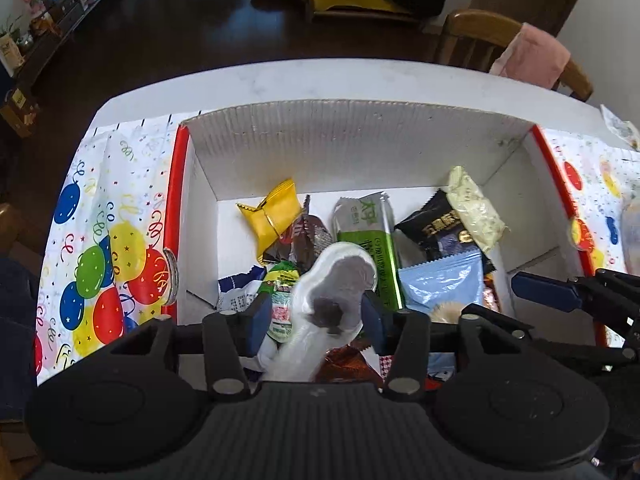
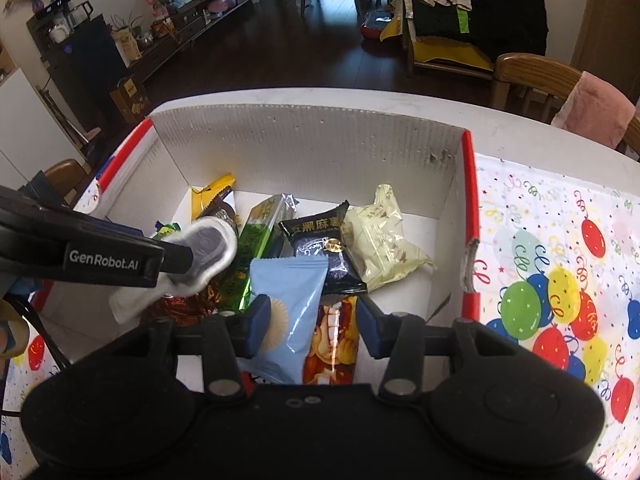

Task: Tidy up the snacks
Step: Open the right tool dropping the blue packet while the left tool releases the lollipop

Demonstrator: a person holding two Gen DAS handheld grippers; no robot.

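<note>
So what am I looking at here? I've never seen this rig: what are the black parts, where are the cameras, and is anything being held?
No robot: a person holds two hand grippers, each with a fisheye camera looking along its blue-padded fingers. The left view shows the left gripper shut on a clear packet with a dark snack inside, above a white box of wrapped snacks. The right view shows the right gripper open and empty over a blue packet. The box sits on a balloon-print cloth.

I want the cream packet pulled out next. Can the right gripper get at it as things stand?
Probably yes. The right gripper is open and empty above the box, and the cream packet lies on top near the right wall, uncovered.
</note>
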